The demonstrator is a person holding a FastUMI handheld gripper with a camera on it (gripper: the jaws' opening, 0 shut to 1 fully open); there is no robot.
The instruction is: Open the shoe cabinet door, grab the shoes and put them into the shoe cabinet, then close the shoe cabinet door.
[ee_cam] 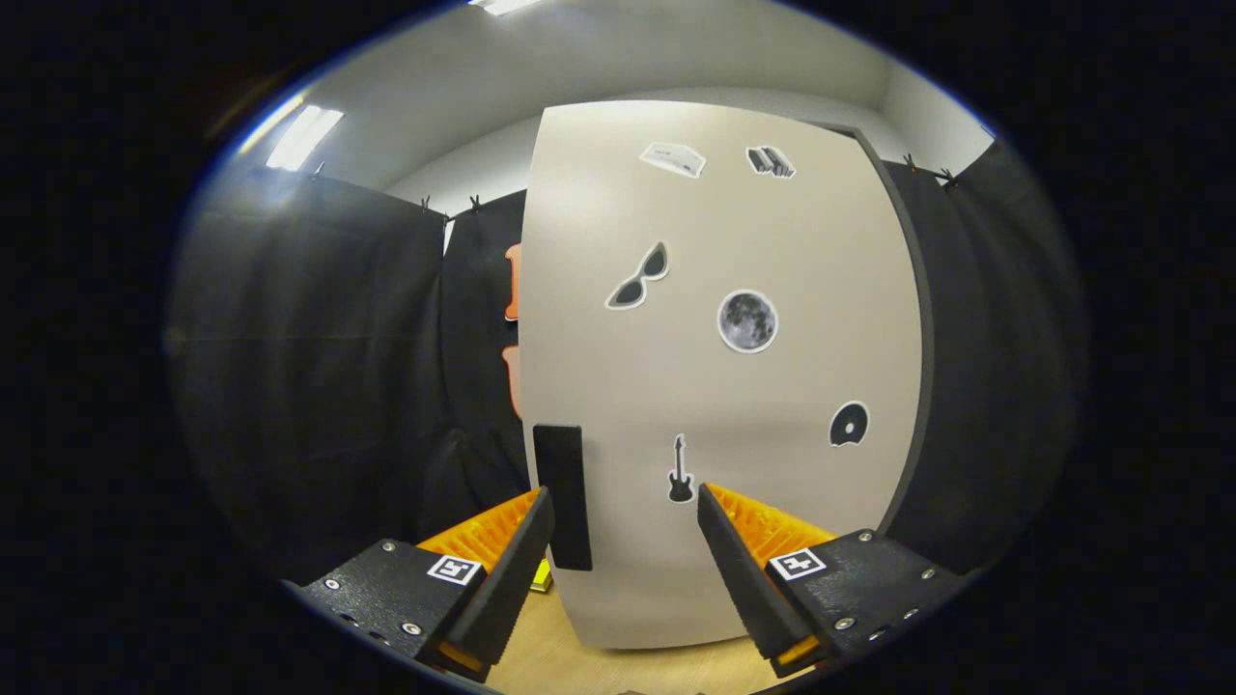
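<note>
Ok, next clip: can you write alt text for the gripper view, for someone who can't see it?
The open gripper faces a closed pale shoe cabinet door, its fingers apart and holding nothing, with the black handle at the door's edge just ahead of one fingertip. The door carries stickers of sunglasses, a moon, a disc and a guitar; the cabinet stands on a wooden floor before black cloth.

A pale wooden floor carries the shoe cabinet, which stands upright on it just ahead of the gripper, whose jaws are spread apart. A small yellow thing lies on the floor beside the cabinet's lower corner, partly hidden.
</note>
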